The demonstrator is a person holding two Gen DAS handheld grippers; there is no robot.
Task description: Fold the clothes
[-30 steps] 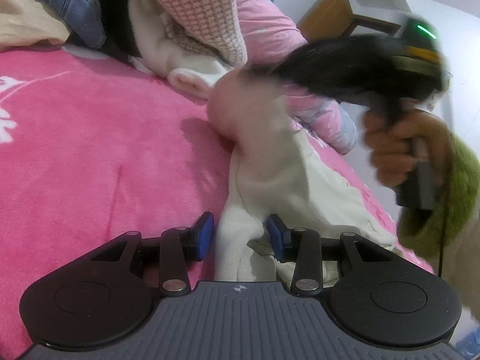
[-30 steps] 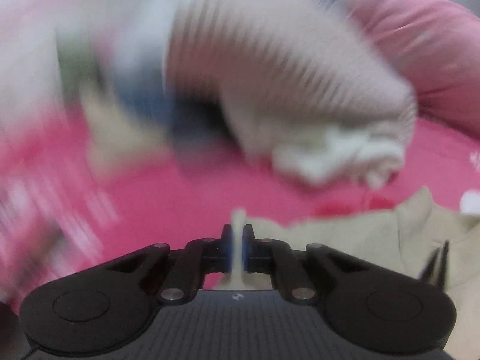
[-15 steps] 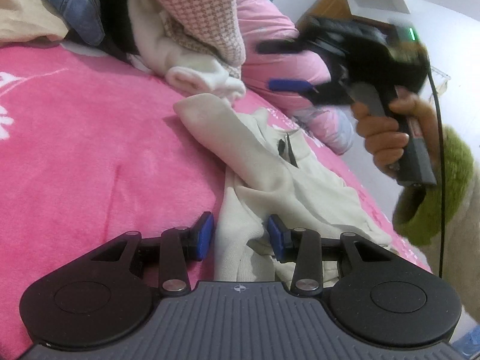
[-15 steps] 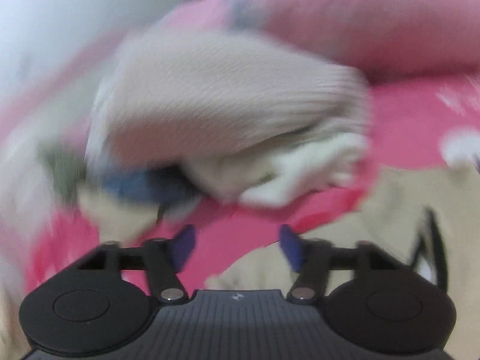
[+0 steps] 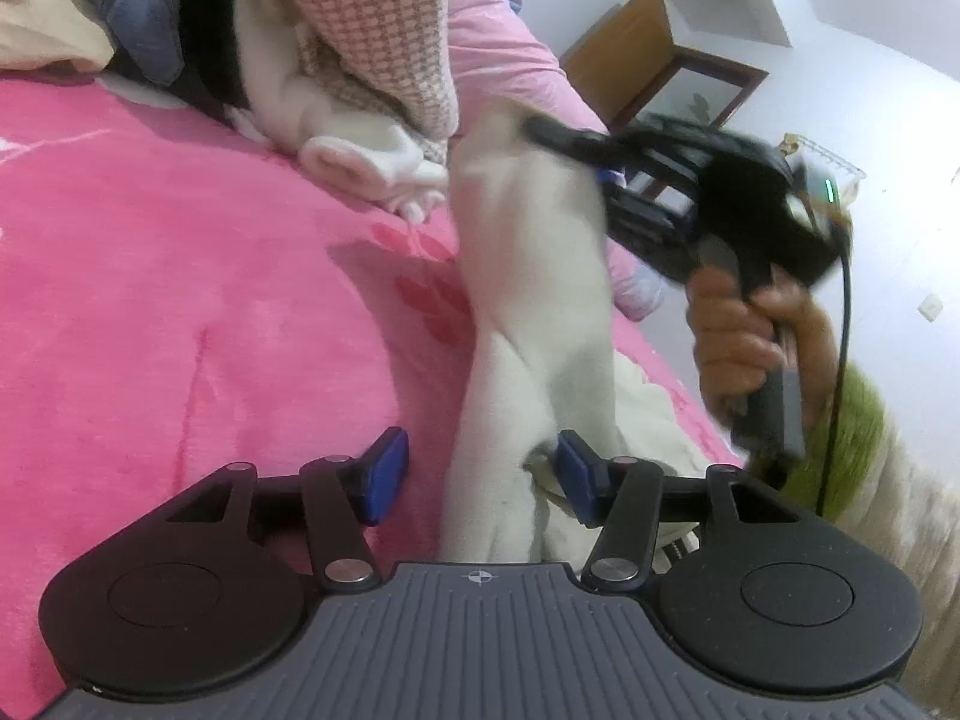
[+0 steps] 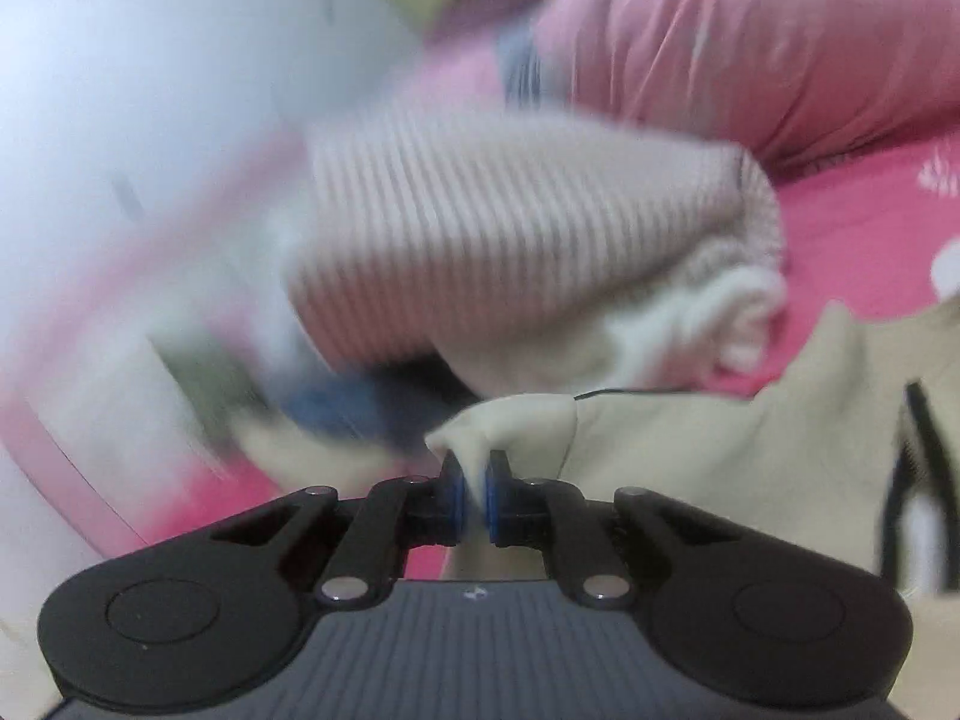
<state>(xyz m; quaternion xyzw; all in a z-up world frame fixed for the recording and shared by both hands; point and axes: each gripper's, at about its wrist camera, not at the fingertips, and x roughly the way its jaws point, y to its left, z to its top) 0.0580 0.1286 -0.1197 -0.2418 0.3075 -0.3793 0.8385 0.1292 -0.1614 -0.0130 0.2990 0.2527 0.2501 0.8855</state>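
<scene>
**Right gripper pinches cream garment again**

No readable writing shows. Half a second ago the right gripper [image 6: 472,495] stood apart; now it is clamped on a fold of the cream garment [image 5: 534,276], lifting it near the bed's [image 5: 180,276] right edge. The left gripper [image 5: 480,474] is opening, with the garment between its fingers, unpinched.
</scene>
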